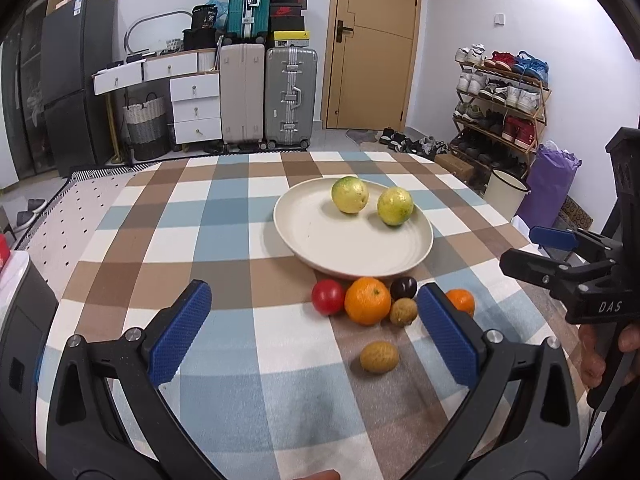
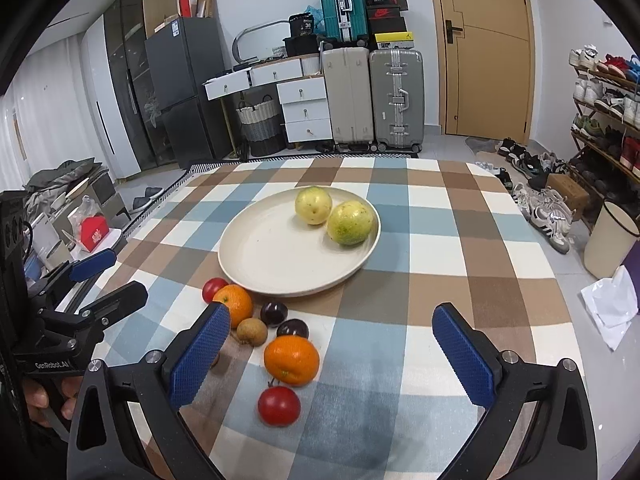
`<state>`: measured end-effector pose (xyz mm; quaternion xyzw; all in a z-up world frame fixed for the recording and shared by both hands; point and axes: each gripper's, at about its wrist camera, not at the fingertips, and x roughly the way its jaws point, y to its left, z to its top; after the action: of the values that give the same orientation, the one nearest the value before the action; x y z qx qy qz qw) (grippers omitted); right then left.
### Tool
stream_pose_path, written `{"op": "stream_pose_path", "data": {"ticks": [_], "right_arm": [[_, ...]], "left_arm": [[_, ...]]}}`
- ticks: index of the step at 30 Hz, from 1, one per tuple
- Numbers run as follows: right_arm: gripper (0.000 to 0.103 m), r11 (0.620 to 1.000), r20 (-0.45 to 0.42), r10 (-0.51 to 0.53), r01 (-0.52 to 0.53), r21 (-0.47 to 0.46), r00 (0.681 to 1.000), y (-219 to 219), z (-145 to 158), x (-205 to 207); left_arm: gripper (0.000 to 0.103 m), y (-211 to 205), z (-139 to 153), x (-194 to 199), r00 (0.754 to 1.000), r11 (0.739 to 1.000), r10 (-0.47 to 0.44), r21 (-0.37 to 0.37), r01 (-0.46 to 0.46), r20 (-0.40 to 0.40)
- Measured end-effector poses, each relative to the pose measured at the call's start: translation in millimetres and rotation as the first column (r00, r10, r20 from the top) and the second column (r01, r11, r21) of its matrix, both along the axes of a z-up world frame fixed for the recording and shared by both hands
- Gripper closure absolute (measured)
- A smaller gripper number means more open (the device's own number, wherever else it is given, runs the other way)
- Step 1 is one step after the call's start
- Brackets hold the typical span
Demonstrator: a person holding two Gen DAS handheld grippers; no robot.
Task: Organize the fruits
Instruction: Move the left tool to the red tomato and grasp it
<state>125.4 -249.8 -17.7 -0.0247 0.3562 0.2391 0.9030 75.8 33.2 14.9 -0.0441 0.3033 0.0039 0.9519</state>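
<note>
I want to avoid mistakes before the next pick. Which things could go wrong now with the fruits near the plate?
1. The small fruits crowd together by the plate: an open right gripper closing on the near orange may knock the dark plum or the red tomato away.
2. Two yellow-green fruits sit near the plate's far rim; a bump might roll them off.
3. The left gripper is close, so the tools may collide.

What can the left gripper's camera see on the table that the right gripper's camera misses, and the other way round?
Only the left wrist view shows the whole brown oval fruit lying alone nearest the camera. Only the right wrist view shows a second red tomato and a second dark plum. Both show the round cream plate holding two yellow-green round fruits, with oranges on the checked tablecloth. Both grippers, left and right, are open and empty.
</note>
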Motion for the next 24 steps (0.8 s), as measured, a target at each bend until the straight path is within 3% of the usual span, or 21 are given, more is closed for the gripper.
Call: {"op": "stream_pose_path", "data": {"ticks": [24], "right_arm": [[0.001,0.996,-0.128,0.045,-0.055,-0.074,0.991,10.0,-48.0,-16.7]], "left_arm": [[0.000,-20.5,-37.2,3.7,0.991,0.998,-0.060,0.009,0.062,-0.115]]}}
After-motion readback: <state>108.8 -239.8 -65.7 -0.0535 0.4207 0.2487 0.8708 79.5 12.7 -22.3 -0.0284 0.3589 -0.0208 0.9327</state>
